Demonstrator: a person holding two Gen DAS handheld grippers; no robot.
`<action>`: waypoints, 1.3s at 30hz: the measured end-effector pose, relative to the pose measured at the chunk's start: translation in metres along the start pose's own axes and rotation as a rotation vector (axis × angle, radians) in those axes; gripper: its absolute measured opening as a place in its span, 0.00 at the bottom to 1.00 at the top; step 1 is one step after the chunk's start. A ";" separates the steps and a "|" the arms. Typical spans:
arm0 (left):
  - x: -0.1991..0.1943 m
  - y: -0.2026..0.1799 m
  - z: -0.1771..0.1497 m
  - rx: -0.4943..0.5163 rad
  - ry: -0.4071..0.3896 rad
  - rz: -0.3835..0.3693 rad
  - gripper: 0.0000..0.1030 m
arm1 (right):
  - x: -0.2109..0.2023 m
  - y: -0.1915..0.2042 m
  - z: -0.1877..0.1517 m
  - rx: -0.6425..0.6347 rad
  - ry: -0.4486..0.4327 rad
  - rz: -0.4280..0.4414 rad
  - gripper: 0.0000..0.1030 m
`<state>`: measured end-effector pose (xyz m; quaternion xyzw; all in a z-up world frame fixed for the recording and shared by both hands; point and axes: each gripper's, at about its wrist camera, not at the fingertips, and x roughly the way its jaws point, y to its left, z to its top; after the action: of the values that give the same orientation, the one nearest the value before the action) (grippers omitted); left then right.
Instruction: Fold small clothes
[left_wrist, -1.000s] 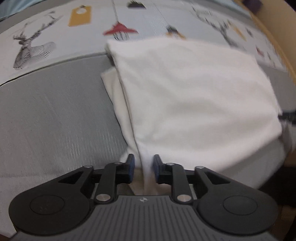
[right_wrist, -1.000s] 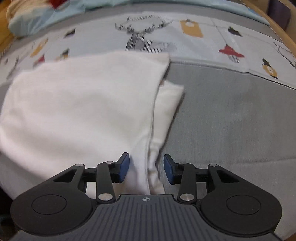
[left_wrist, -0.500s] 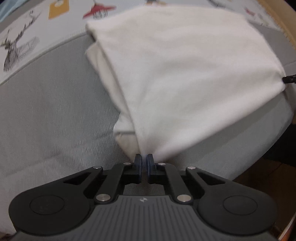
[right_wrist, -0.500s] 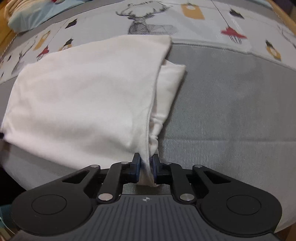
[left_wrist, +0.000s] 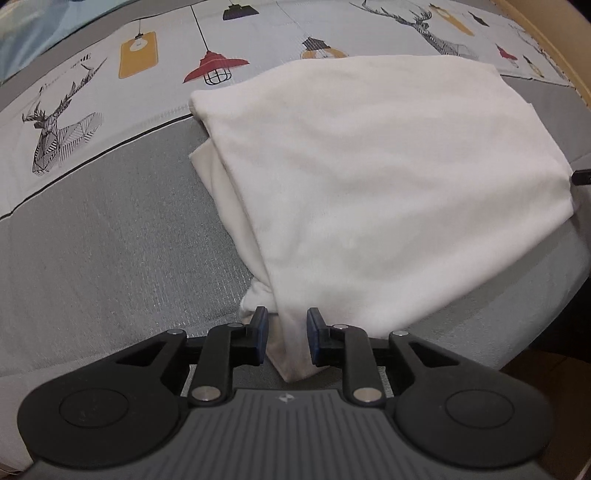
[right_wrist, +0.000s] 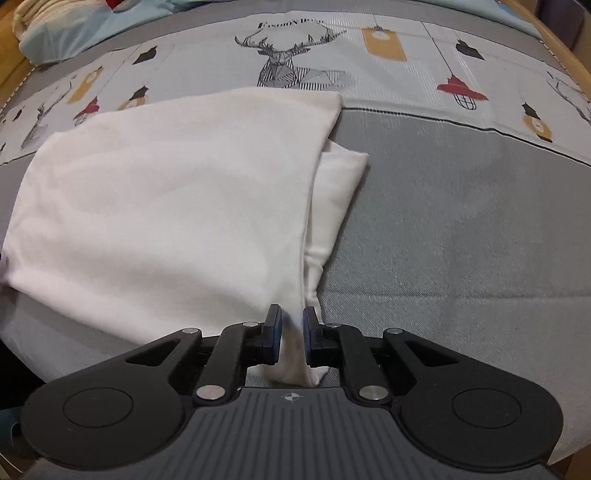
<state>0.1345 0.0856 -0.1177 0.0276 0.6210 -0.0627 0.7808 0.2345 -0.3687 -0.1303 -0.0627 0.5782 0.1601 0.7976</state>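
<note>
A white garment (left_wrist: 369, 177) lies folded over on the grey bed cover, with a lower layer sticking out along its side. Its near left corner runs up between the blue pads of my left gripper (left_wrist: 284, 332). Those jaws are opening, and the left pad stands clear of the cloth. In the right wrist view the same garment (right_wrist: 177, 206) spreads to the left. Its near right corner sits pinched between the pads of my right gripper (right_wrist: 290, 332), whose jaws are starting to open.
The bed cover has a grey band (right_wrist: 461, 229) near me and a pale printed band with deer and lamps (right_wrist: 291, 62) beyond. A blue bundle of bedding (right_wrist: 74, 33) lies at the far left. The bed's edge drops off at the right (left_wrist: 546, 325) of the left wrist view.
Both grippers closed on the garment's near corners from wide open. The left one has since parted its jaws again; the right one stays nearly as narrow around its corner.
</note>
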 end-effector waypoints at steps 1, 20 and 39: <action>0.002 0.001 0.004 0.001 0.001 0.003 0.24 | 0.001 0.001 0.001 -0.001 0.002 -0.001 0.12; 0.010 -0.001 0.003 0.007 -0.005 -0.013 0.30 | 0.018 0.008 -0.007 -0.045 0.043 -0.059 0.22; -0.081 0.004 0.011 -0.054 -0.236 0.036 0.59 | -0.048 0.007 0.003 0.127 -0.222 -0.098 0.23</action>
<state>0.1278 0.0934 -0.0369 0.0102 0.5256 -0.0347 0.8500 0.2213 -0.3706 -0.0839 -0.0219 0.4914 0.0899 0.8660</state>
